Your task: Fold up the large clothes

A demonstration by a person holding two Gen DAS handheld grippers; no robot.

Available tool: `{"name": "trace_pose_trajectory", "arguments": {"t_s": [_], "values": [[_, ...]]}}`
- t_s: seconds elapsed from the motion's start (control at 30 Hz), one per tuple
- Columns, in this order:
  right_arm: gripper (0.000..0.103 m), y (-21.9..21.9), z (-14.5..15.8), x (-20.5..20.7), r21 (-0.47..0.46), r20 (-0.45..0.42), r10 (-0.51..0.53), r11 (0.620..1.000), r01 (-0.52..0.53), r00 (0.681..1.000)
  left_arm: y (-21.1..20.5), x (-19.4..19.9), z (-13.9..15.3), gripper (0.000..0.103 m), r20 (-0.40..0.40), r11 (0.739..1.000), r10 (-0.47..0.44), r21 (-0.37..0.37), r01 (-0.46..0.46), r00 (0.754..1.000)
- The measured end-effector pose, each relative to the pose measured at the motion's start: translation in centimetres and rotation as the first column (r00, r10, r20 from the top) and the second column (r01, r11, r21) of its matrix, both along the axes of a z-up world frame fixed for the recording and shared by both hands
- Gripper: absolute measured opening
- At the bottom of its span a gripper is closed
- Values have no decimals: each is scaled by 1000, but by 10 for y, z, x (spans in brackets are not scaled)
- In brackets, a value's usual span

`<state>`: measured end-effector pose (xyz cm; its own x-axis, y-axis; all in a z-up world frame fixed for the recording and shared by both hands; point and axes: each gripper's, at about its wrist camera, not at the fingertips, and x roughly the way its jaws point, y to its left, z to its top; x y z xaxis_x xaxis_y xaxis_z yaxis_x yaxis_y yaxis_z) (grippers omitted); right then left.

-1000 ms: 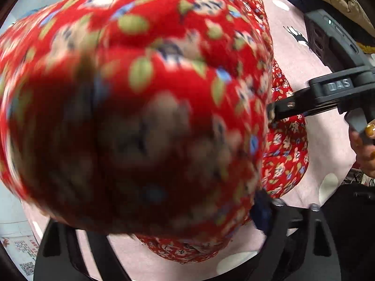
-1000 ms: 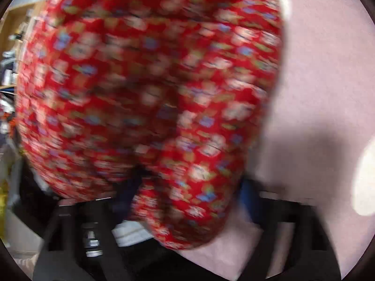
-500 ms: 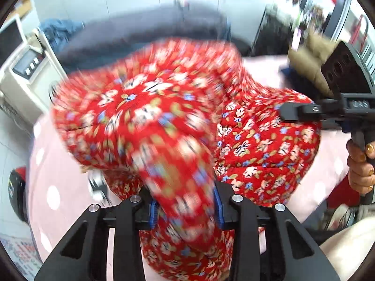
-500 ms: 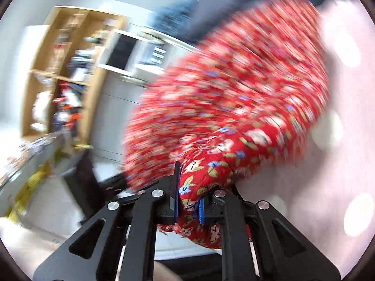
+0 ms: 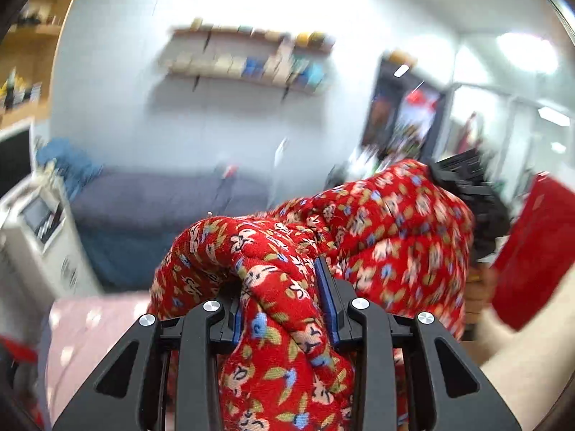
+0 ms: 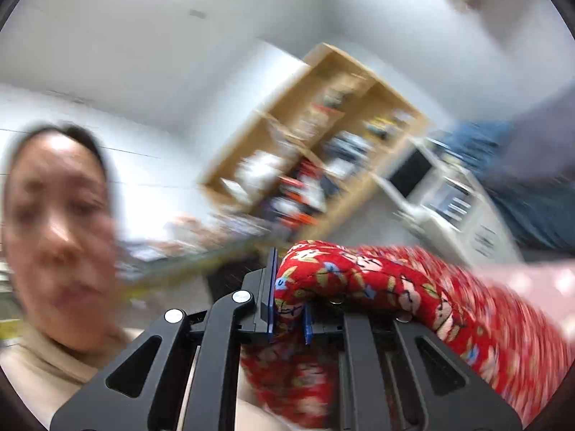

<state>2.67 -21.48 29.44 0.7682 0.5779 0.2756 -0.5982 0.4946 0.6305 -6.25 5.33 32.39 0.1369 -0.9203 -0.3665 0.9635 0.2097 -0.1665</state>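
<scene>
Red floral padded garment (image 5: pixel 359 237) fills the left wrist view, a thick roll clamped between the left gripper (image 5: pixel 284 305) pads, rest running up and right to the other tool (blurred, dark). Right wrist view: right gripper (image 6: pixel 287 309) pinches a thin edge, cloth trailing right and down toward the pink spotted surface (image 6: pixel 539 280). Long axis spans gripper to gripper. Half a second ago it hung lower over the bed; now lifted, cameras tilted up.
</scene>
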Motion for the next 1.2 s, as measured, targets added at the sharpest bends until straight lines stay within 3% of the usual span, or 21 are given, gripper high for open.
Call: {"name": "trace_pose_trajectory", "arguments": {"t_s": [0.1,0.17,0.23,0.3,0.33,0.37,0.4,0.43,0.47,0.5,0.53,0.57,0.63,0.7,0.73,0.8,0.87,0.93,1.0,1.13,1.2], "values": [[12,-2,43,0,-13,121,67,998,-66,990,14,-6,28,32,-12,996,-28,-82,27,1000],[14,-10,54,9,-22,108,54,998,-52,993,6,17,30,35,-80,995,-12,-99,4,997],[19,-23,43,33,-11,24,2,1000,-2,1000,-7,36,19,38,-165,998,54,-31,-60,985],[25,-41,10,78,24,-133,-56,998,60,990,-27,68,-8,42,-266,993,119,58,-107,957],[28,-54,-17,100,42,-241,-74,995,87,968,-45,94,-41,44,-323,979,179,150,-137,929],[35,-66,-49,119,52,-368,-109,989,138,924,-59,112,-75,47,-356,954,253,245,-171,899],[62,-79,-87,136,66,-486,-125,982,178,865,-63,132,-101,49,-355,936,291,296,-188,888],[78,-87,-116,146,69,-559,-142,974,216,817,-75,148,-139,55,-318,898,353,379,-224,880],[85,-95,-149,149,65,-626,-182,957,283,759,-81,159,-174,59,-263,855,412,442,-270,873],[85,-102,-184,150,73,-676,-209,936,346,707,-85,171,-207,59,-184,813,461,479,-330,868],[85,-108,-222,151,87,-740,-198,920,382,643,-86,174,-242,59,-64,738,509,546,-397,858],[85,-111,-259,149,94,-813,-171,905,414,557,-85,177,-268,59,-15,674,533,612,-414,846],[85,-110,-311,130,99,-881,-149,870,483,448,-71,182,-327,59,12,587,571,693,-419,821],[85,-104,-336,99,51,-922,-159,855,516,353,-48,173,-358,60,-17,549,591,741,-387,806],[85,-99,-345,81,-19,-939,-193,856,517,285,-29,153,-363,64,-26,538,599,753,-378,801],[85,-89,-359,58,-140,-943,-268,856,497,196,-15,141,-388,69,-9,483,618,794,-370,786],[85,-83,-383,35,-276,-935,-346,850,449,81,7,139,-403,75,-32,458,628,823,-336,777],[85,-81,-400,13,-355,-921,-390,834,422,-4,9,141,-418,78,-21,428,630,843,-325,776],[85,-84,-421,-22,-397,-910,-409,814,423,-66,9,132,-427,78,-20,416,619,856,-307,785],[85,-82,-416,-29,-412,-905,-417,807,422,-87,-13,116,-430,89,-62,466,555,849,-248,830],[85,-80,-415,-25,-424,-899,-430,809,408,-82,-31,109,-437,89,-70,480,510,850,-217,857]]}}
